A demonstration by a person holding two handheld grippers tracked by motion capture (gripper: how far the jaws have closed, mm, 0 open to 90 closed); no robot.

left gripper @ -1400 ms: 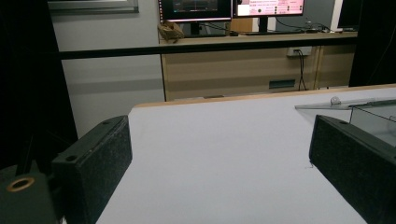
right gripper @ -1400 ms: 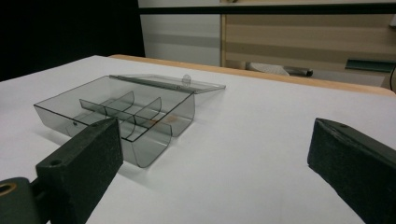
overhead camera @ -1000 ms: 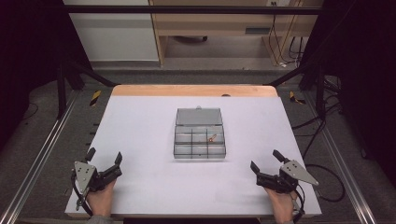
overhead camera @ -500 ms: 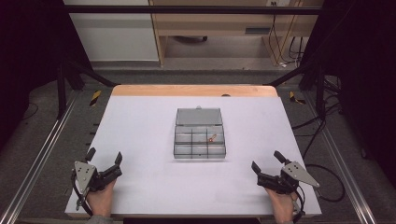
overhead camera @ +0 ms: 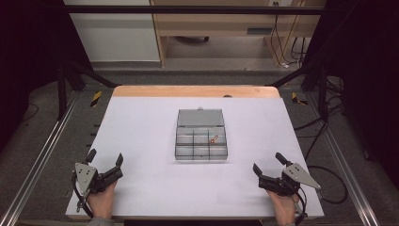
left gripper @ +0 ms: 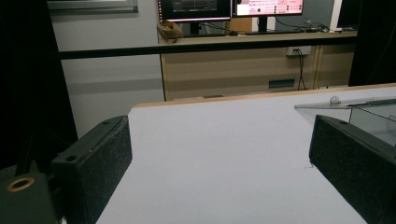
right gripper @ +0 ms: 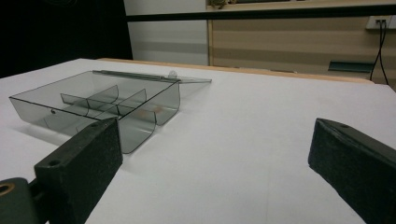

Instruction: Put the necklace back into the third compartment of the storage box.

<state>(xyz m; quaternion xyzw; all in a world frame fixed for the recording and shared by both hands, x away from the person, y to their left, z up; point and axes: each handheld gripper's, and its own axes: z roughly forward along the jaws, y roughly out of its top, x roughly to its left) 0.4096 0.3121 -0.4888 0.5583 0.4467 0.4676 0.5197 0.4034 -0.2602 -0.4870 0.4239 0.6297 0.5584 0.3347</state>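
White table covering (overhead camera: 141, 127) spans a wooden-edged bench, with a dim lab, a desk and monitors beyond its 12 o'clock edge. At centre lies a clear compartment box (overhead camera: 201, 140), its hinged lid (overhead camera: 200, 117) folded flat toward 12 o'clock; dividers split the tray into small cells. One small orange-brown item (overhead camera: 213, 139) rests in a cell on the 3 o'clock side of the upper row; what it is cannot be told.

Left gripper (overhead camera: 104, 165) rests at about 8 o'clock from the box, near the table's front edge and well apart from it, jaws spread wide and empty. In the left gripper view the two black pads frame bare covering, with the box's lid edge (left gripper: 343, 103) beyond the far pad. Right gripper (overhead camera: 268, 165) sits at about 4 o'clock from the box, likewise spread wide and holding nothing; the right gripper view looks across the covering with the box (right gripper: 93, 105) at 10 o'clock.

Step in hand, as judged: a ready pose before any reach. Next move likely calls for carrying one gripper toward 12 o'clock over the tray, narrowing the jaws to suit a single cell, while the other steadies the light box against sliding.
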